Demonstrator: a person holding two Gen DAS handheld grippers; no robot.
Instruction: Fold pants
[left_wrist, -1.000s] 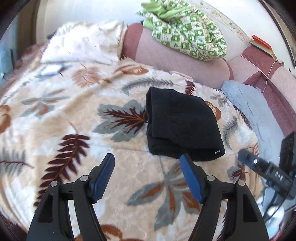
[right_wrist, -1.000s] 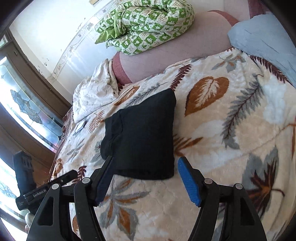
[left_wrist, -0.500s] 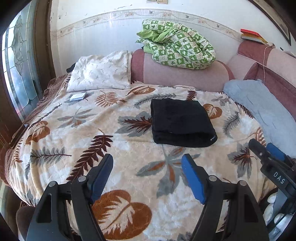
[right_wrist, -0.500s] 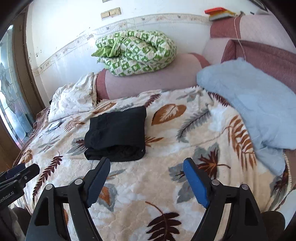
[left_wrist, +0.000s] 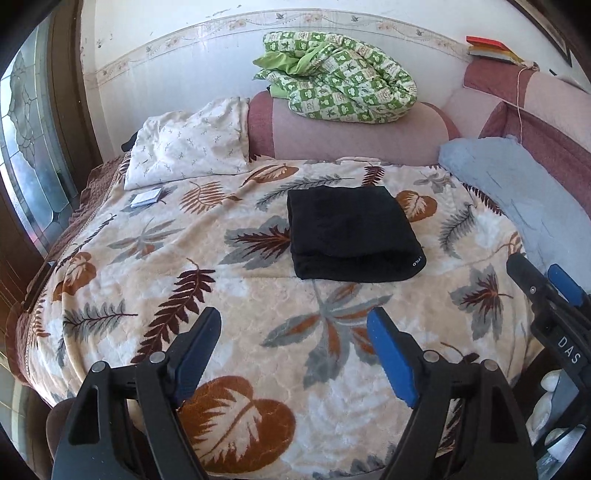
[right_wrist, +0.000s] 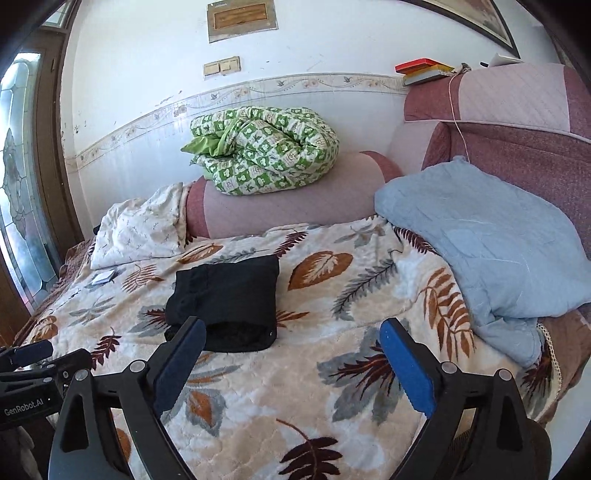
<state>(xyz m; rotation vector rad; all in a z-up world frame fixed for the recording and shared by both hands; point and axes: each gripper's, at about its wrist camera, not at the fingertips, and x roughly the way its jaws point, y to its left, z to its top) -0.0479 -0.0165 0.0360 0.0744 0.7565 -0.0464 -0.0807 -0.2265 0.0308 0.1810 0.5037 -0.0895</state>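
Note:
The black pants (left_wrist: 351, 232) lie folded into a compact rectangle on the leaf-patterned blanket (left_wrist: 221, 280), in the middle of the bed; they also show in the right wrist view (right_wrist: 229, 302). My left gripper (left_wrist: 295, 336) is open and empty, held back over the near part of the bed, well short of the pants. My right gripper (right_wrist: 291, 343) is open and empty, also drawn back from the pants. The right gripper's body shows at the right edge of the left wrist view (left_wrist: 550, 314).
A white pillow (left_wrist: 192, 147) and a small white card (left_wrist: 146, 198) lie at the far left. A green checked quilt (left_wrist: 340, 77) sits on the pink bolster (left_wrist: 351, 136). A blue pillow (right_wrist: 491, 240) lies at the right. A glass door (left_wrist: 26, 147) stands left.
Both grippers have pulled back and up from the folded pants, so much more of the bed and room shows. The pants have not moved.

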